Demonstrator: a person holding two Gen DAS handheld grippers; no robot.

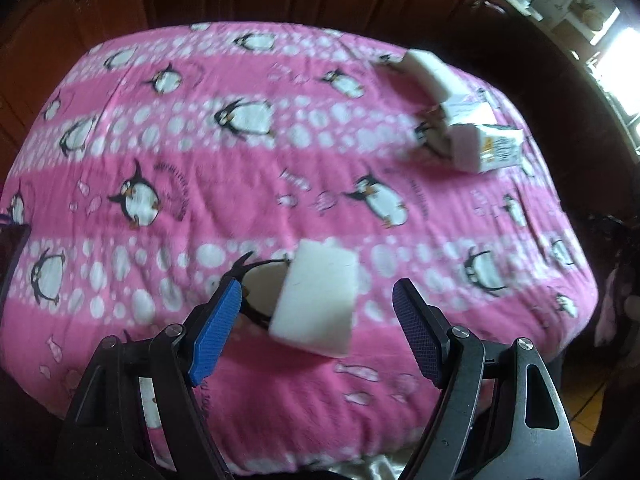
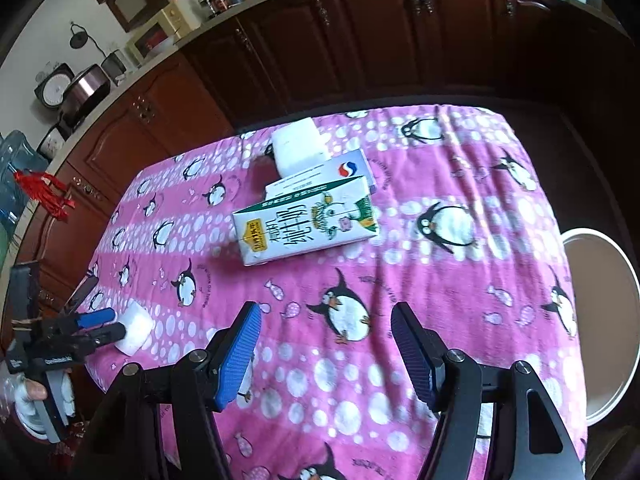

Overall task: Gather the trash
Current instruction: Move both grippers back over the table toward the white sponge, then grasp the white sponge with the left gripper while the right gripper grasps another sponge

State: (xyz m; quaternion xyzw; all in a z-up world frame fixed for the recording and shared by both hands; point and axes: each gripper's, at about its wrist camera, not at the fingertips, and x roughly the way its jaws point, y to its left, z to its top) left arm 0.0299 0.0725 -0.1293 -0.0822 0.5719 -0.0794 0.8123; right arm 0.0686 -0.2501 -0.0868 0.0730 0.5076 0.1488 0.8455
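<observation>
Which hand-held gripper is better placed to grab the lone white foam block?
Left. The left hand-held gripper is open with the white foam block lying right between its fingers. The right hand-held gripper is open over bare blanket, nearer the milk carton.

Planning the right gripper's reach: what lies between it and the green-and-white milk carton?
Only bare pink penguin blanket between right gripper and carton, in the right wrist view.
</observation>
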